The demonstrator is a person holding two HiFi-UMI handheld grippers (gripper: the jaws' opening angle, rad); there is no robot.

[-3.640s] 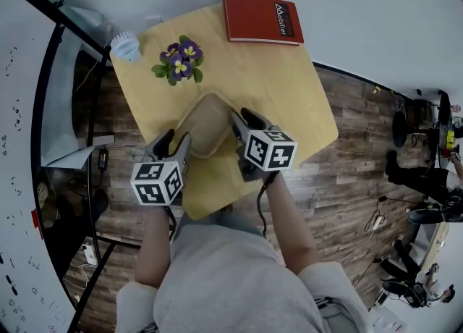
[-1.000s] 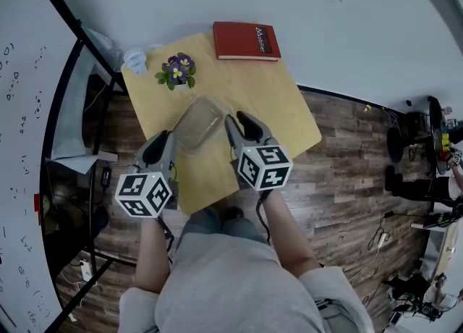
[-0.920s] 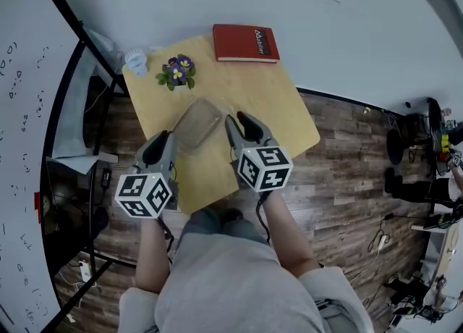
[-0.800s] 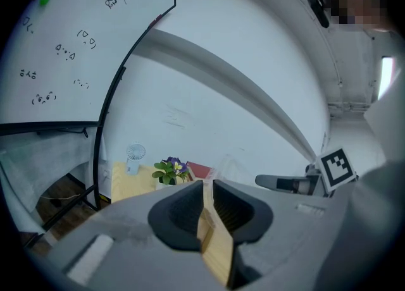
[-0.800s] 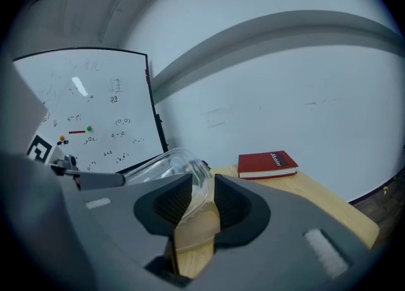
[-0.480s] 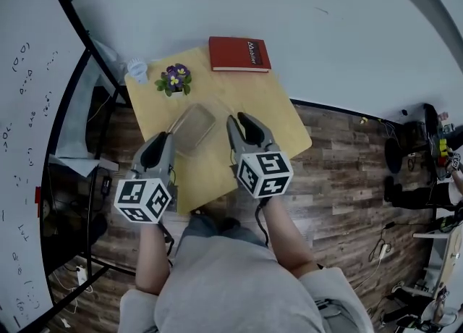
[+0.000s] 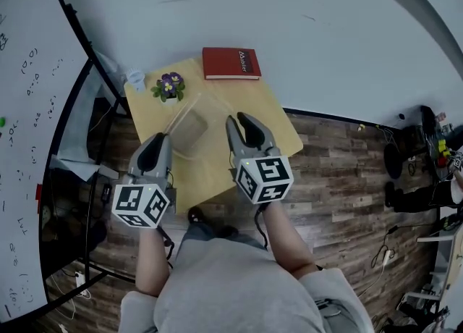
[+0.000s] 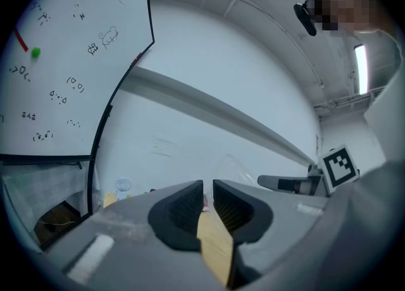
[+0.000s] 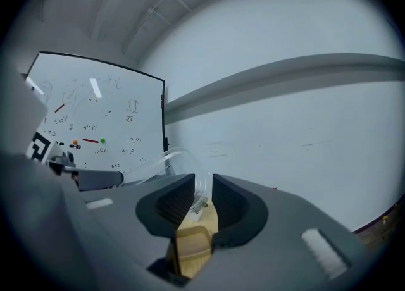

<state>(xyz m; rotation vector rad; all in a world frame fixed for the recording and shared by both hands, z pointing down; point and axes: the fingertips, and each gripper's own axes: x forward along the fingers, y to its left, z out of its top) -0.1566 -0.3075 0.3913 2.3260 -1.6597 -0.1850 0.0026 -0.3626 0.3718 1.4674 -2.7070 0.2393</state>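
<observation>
Clear thin plastic tub [image 7: 189,125] pinched by left gripper [image 7: 165,138] and right gripper [image 7: 233,123].
Head view: tub hangs above light wooden bench [image 7: 249,103]. Left gripper view: fingers [image 8: 183,206] nip its rim. Right gripper view: same; probably light, flexy, slippery, so opposite rims suit.

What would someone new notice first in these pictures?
A clear plastic container held between the left tongs and right tongs, both shut on its rim, above a small wooden table. At the table's far side lie a red book and a pot of purple flowers.
</observation>
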